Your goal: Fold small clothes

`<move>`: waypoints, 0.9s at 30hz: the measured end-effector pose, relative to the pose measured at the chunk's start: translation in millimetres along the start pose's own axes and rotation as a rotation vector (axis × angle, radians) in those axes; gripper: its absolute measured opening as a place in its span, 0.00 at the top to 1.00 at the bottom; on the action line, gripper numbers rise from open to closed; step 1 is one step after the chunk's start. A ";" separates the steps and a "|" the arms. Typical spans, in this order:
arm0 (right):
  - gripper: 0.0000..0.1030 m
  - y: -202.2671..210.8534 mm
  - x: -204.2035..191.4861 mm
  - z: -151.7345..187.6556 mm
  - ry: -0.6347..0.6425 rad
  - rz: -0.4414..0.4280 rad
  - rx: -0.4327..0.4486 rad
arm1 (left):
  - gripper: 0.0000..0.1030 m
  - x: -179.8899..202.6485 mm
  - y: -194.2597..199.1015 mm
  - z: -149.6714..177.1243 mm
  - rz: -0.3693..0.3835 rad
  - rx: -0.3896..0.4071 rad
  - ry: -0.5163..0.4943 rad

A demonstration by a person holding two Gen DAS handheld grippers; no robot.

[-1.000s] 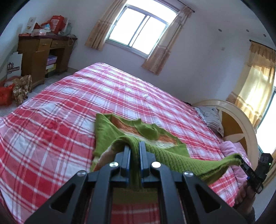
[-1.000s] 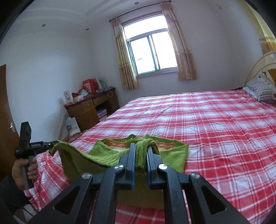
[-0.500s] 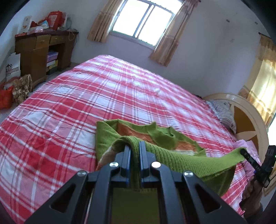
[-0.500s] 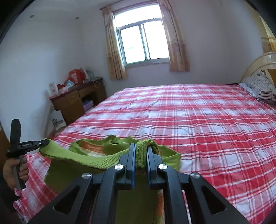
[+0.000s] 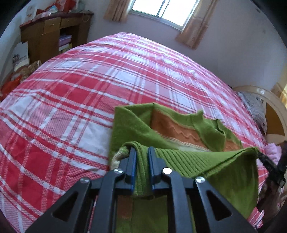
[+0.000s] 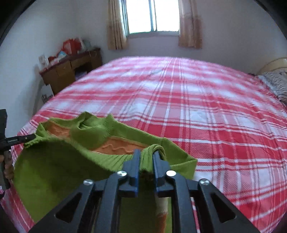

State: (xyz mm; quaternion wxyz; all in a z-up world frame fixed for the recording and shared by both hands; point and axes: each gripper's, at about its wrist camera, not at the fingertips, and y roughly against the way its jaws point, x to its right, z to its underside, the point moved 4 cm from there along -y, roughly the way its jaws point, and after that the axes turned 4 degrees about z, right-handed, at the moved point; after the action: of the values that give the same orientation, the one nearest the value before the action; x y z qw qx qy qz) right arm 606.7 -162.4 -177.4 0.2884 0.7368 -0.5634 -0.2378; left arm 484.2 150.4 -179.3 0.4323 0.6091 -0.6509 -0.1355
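Fingers of the left gripper (image 5: pixel 141 154) stand a little apart with the ribbed hem of the green sweater (image 5: pixel 179 141) bunched between them; its jaws have just been opening. The pads appear still to touch the cloth, though the hold looks loosened. Same for the right gripper (image 6: pixel 146 157): narrow gap, jaws just been opening, a fold of hem still between the fingers and draped over their tips.

Sweater sits lower centre in both views. Its collar end, with an orange patterned band, lies on the bed (image 5: pixel 89 89). The hem edge is stretched between the two grippers above that half.

Judgement: step in hand is laying the hem half over the collar half, release under way.
- Keep both hem corners level and square to the shoulder line.
- Let the cloth reach the layer beneath before the fingers part fully.
- Draw the fingers back along the fold, not upward, or the knit may snag and pull the fold open.

Surface: red-and-white plaid bedsheet, mostly smooth, soft underneath. Room: window (image 6: pixel 152 16) with beige curtains top centre, wooden desk (image 6: pixel 71 69) with clutter upper left, pillow (image 5: pixel 254 107) and curved headboard at right edge.
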 end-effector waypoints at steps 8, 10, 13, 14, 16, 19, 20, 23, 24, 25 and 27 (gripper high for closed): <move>0.41 31.2 48.1 9.0 -0.093 0.070 0.073 | 0.23 -11.6 33.4 -1.1 -0.127 0.099 0.008; 0.41 35.5 61.0 21.5 -0.128 0.062 0.053 | 0.23 -19.2 38.7 2.1 -0.136 0.104 0.013; 0.41 36.5 60.9 35.2 -0.120 0.023 0.025 | 0.23 -19.9 38.1 8.9 -0.137 0.087 0.010; 0.41 36.0 58.0 37.7 -0.114 0.007 0.021 | 0.23 -17.6 38.1 10.6 -0.136 0.086 0.001; 0.41 34.3 45.6 39.6 -0.081 -0.037 0.010 | 0.23 -6.6 37.5 13.4 -0.150 0.089 -0.049; 0.43 30.5 27.6 35.6 -0.043 -0.073 0.005 | 0.23 13.4 34.0 12.9 -0.182 0.096 -0.147; 0.50 28.5 24.0 35.8 -0.036 -0.072 0.001 | 0.23 19.7 30.6 12.5 -0.189 0.091 -0.179; 0.70 3.3 10.6 37.4 -0.025 -0.067 -0.097 | 0.23 25.6 22.1 10.8 -0.217 0.084 -0.212; 0.80 -2.7 8.5 39.3 -0.023 -0.067 -0.116 | 0.23 25.8 15.9 11.5 -0.212 0.067 -0.212; 0.85 -7.2 6.7 41.1 -0.018 -0.061 -0.126 | 0.23 25.1 12.7 12.9 -0.215 0.053 -0.213; 0.97 -5.3 5.5 41.2 0.000 -0.026 -0.099 | 0.23 21.3 3.1 12.3 -0.257 0.041 -0.220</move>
State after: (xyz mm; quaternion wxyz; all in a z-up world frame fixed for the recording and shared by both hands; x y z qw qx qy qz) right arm 584.0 -173.1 -210.8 0.3214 0.7290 -0.5412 -0.2689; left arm 475.6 127.4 -175.9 0.3250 0.6777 -0.6136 -0.2422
